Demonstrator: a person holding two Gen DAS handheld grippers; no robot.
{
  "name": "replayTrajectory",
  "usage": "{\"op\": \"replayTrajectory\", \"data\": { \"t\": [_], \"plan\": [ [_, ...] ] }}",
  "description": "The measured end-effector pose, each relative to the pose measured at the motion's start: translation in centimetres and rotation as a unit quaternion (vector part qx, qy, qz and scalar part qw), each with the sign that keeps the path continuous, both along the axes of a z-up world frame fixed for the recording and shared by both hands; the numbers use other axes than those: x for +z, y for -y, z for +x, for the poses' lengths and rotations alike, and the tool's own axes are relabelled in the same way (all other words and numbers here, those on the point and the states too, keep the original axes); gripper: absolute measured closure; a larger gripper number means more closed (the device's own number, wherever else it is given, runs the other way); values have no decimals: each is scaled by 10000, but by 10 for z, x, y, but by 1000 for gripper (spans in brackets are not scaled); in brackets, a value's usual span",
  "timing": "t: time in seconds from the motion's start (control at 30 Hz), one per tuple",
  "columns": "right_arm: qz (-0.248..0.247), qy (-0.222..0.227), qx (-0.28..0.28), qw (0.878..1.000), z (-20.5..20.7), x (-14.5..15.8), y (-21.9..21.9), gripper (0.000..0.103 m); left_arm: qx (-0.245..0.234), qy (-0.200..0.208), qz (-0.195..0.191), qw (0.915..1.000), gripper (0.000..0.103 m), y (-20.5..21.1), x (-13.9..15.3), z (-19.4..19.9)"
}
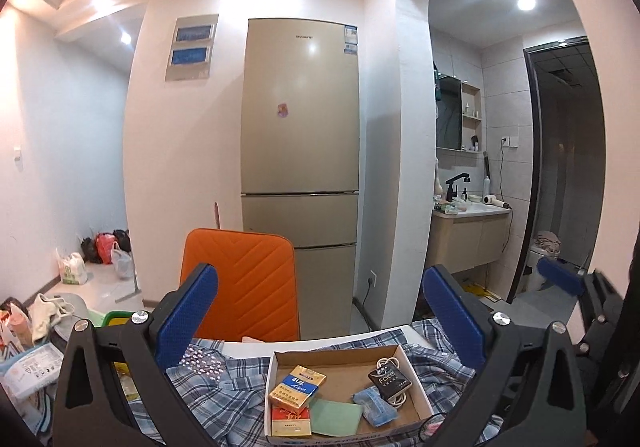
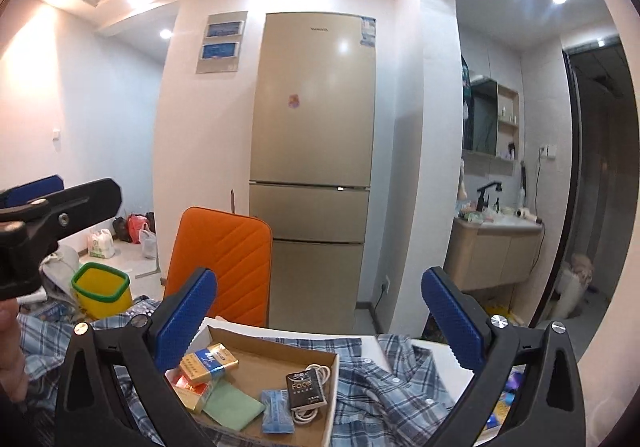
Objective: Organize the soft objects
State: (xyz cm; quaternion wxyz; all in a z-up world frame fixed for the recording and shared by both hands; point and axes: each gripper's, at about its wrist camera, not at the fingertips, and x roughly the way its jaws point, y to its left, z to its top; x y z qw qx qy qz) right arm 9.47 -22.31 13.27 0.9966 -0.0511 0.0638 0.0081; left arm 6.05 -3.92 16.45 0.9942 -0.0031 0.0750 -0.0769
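- A lit room with white walls: a tall beige fridge (image 1: 300,151) stands straight ahead of both hand-held grippers, and an arched opening to its right shows a washbasin cabinet (image 1: 468,239).
- An orange chair back (image 1: 244,283) rises between the fridge and the table edge (image 2: 440,355).
- A blue checked shirt (image 1: 224,399) lies crumpled over the table, spreading beneath and beyond the fingers of both grippers.
- A shallow cardboard box (image 1: 340,363) sits on top of the shirt, just below and ahead of the left hand-held gripper (image 1: 320,307).
- Inside the box: cigarette packs (image 1: 296,391), a green cloth (image 1: 336,417), a blue packet (image 1: 376,409), a dark tissue pack (image 1: 390,379) and a white cable (image 1: 390,361).
- The left hand-held gripper is spread wide with nothing between its blue pads (image 1: 188,323).
- The right hand-held gripper (image 2: 320,307) is likewise spread wide and holds nothing; the box lies low between its fingers, toward the left one.
- A yellow bin with a green rim (image 2: 102,289) stands on the right gripper's far left, near white bags (image 2: 100,243) on the floor.
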Motion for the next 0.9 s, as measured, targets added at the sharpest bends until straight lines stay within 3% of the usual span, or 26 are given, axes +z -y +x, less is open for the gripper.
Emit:
{"op": "replayTrajectory", "data": {
  "t": [0.37, 0.5, 0.63, 0.77, 0.9],
  "plan": [
    [448, -52, -278, 9986, -40, -16, 34, 0, 339, 313, 52, 9989, 1, 6, -33, -40],
    [541, -87, -482, 9973, -50, -32, 47, 0, 342, 90, -51, 9994, 1, 2, -55, -45],
    [611, 195, -749, 9951, -66, -48, 54, 0, 316, -113, 29, 9994, 1, 4, -85, -49],
    [502, 49, -619, 9968, -69, -64, 50, 0, 350, -150, 131, 9992, 1, 5, -107, -51],
    [602, 179, -587, 9963, -81, -80, 50, 0, 493, -176, 187, 9985, 1, 6, -129, -48]
  ]
}}
